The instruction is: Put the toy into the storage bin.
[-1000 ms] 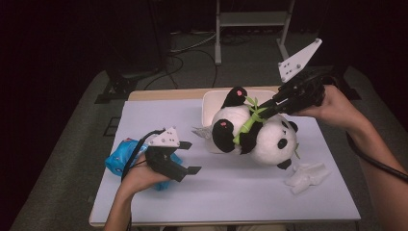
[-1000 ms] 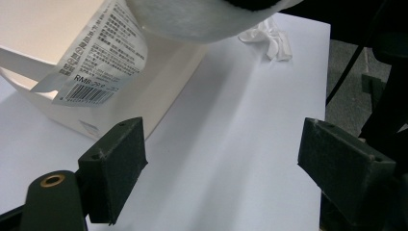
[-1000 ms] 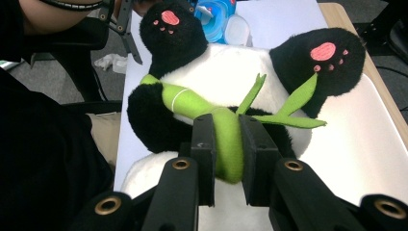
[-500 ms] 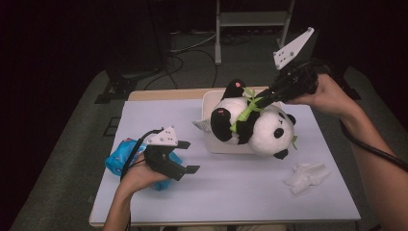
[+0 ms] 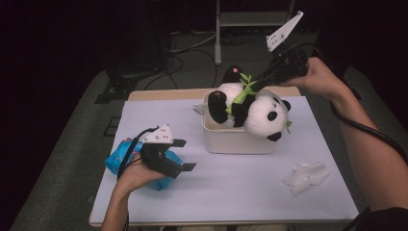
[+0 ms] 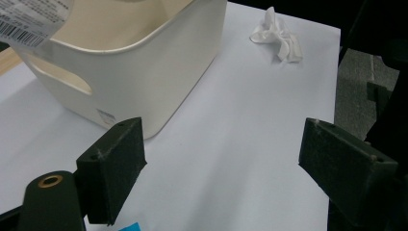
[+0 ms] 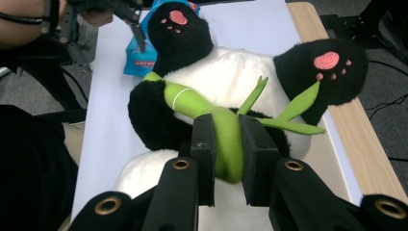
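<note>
One table [image 5: 250,192], one cream bin [image 5: 231,139] on it, one plush panda [image 5: 260,113] lying across the bin's rim, half in. The right gripper [image 7: 226,149] was clamped on the panda's green bamboo stalk [image 7: 192,103], so I'd say lower it slowly and centre the body over the opening before letting go, since that stalk looked floppy. The left gripper [image 6: 221,159] hung wide with nothing in it. Also one blue packet [image 5: 120,161] and one crumpled tissue [image 5: 305,175].
</note>
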`<action>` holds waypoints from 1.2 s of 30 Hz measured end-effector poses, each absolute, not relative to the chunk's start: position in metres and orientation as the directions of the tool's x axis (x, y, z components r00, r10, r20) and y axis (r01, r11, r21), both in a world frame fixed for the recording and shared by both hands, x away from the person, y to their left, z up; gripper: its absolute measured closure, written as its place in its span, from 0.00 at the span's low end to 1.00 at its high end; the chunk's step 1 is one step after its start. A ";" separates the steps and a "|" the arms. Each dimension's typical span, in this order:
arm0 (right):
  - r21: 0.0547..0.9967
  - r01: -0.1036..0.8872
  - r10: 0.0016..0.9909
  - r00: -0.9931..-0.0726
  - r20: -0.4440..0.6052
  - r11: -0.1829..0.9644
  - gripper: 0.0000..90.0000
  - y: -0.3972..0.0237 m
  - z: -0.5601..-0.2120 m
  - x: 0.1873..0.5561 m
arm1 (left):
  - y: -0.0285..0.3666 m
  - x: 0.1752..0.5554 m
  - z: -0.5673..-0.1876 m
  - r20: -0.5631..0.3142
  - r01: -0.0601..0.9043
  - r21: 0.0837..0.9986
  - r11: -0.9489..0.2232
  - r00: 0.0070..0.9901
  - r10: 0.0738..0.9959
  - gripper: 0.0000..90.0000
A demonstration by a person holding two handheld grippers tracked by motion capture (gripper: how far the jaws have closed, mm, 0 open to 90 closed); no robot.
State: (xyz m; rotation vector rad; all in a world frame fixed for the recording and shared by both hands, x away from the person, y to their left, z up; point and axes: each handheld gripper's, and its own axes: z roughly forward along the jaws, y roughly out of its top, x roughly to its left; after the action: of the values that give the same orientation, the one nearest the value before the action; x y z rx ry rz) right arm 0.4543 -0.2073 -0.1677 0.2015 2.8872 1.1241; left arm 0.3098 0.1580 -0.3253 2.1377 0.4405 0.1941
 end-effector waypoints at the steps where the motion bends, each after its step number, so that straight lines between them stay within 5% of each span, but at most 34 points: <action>1: 0.677 0.104 0.132 -0.991 0.011 0.728 0.86 -0.207 -0.169 0.458 | 0.158 0.310 -0.325 -0.027 0.238 0.822 -0.517 0.924 0.382 0.17; 16: 0.669 0.143 0.158 -0.987 0.038 0.729 0.86 -0.198 -0.196 0.499 | 0.159 0.309 -0.325 -0.028 0.242 0.821 -0.517 0.922 0.387 0.17; 36: 0.626 0.162 0.161 -0.985 0.060 0.763 0.85 -0.186 -0.226 0.510 | 0.157 0.309 -0.327 -0.032 0.245 0.815 -0.525 0.924 0.380 0.17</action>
State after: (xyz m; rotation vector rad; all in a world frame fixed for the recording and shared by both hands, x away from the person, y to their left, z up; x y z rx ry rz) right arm 0.5099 -0.1858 -0.2258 0.2705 2.9519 1.0481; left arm 0.3087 0.1572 -0.3266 2.1487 0.4432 0.1848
